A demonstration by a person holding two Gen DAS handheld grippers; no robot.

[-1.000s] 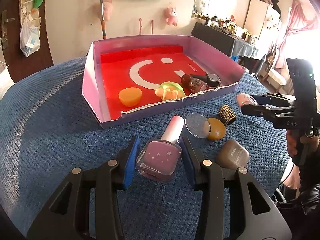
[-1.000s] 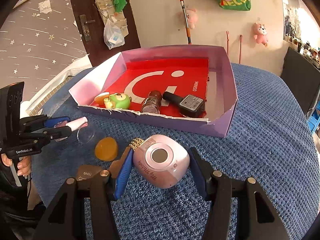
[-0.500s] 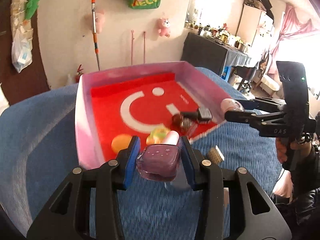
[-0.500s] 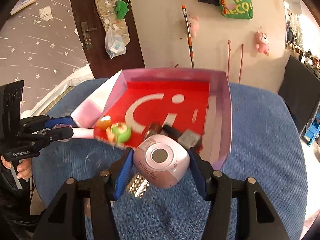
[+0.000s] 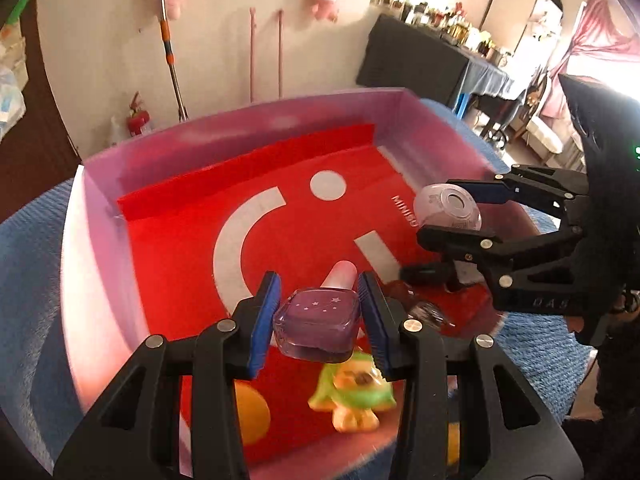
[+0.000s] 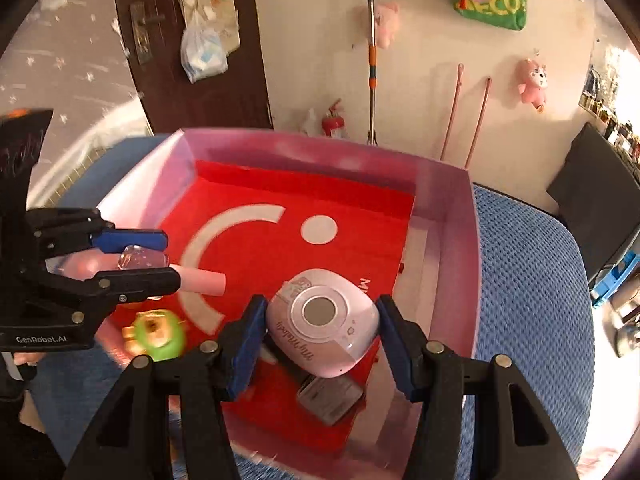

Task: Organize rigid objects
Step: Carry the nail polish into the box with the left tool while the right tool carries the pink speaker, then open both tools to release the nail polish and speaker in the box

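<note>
Both hands are mid-delivery, each with an item above the pink-walled box (image 5: 100,240) with the red liner. The left gripper (image 5: 318,312) is clamped on a purple nail-polish bottle (image 5: 316,322) with a pale pink cap, its blue pads pressing the glass body on both sides, held over the near-left part of the red floor. The right gripper (image 6: 318,330) is closed on a rounded pink gadget (image 6: 324,322) with a round lens-like disc and script lettering, perhaps a small speaker or toy camera, held over the near-right part of the box; from the left wrist view it hangs clear of the floor near the right wall. Already lying in the box are a green-and-yellow toy figure (image 5: 354,390), an orange rounded piece (image 5: 250,414), and, at the near right, a dark nail-polish bottle (image 6: 330,396) with a square grey cap, plus something dark and glassy beside it that is too blurred to name. So I judge the sorting well under way: several things are placed and two more are about to be set down or dropped. Whether anything is left on the blue textured cover (image 6: 528,300) outside the box cannot be told, since these views show almost none of the near surface.
</note>
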